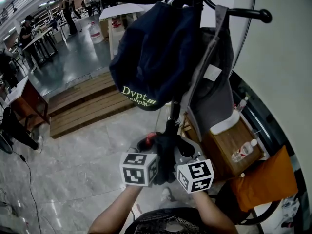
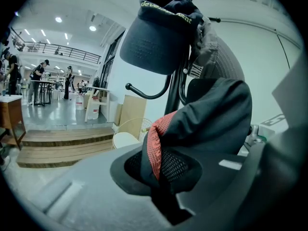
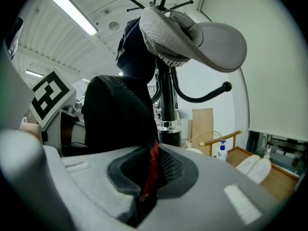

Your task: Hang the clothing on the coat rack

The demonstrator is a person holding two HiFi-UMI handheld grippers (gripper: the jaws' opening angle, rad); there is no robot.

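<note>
Two tongs, one garment: my left gripper [image 2: 162,179] and my right gripper [image 3: 147,179] each have their grey, matte jaws pinched shut on a fold of the same dark garment [image 2: 214,112]. Its cloth is smooth and limp, bunched into a rounded hump above the jaws. Its lining [image 2: 155,143] is an open red mesh, and a strip of it is squeezed into each bite. From the head view, the bundle hangs between my two marker cubes, low against the pole of the coat rack [image 1: 171,120] and not yet on any hook.

That rack is a slim black pole with curved arms ending in round knobs. A navy cap [image 1: 156,52] of stiff cotton with pale green stitched lettering hangs from the upper arms. Beside it, and touching it, hangs a grey cap [image 1: 214,82] with a broad flat brim and stitched rows around its crown.

Right of the pole stands a wooden box [image 1: 225,147]. A clear plastic bottle [image 1: 243,151] lies on its side on top; I cannot tell what is in it.
</note>
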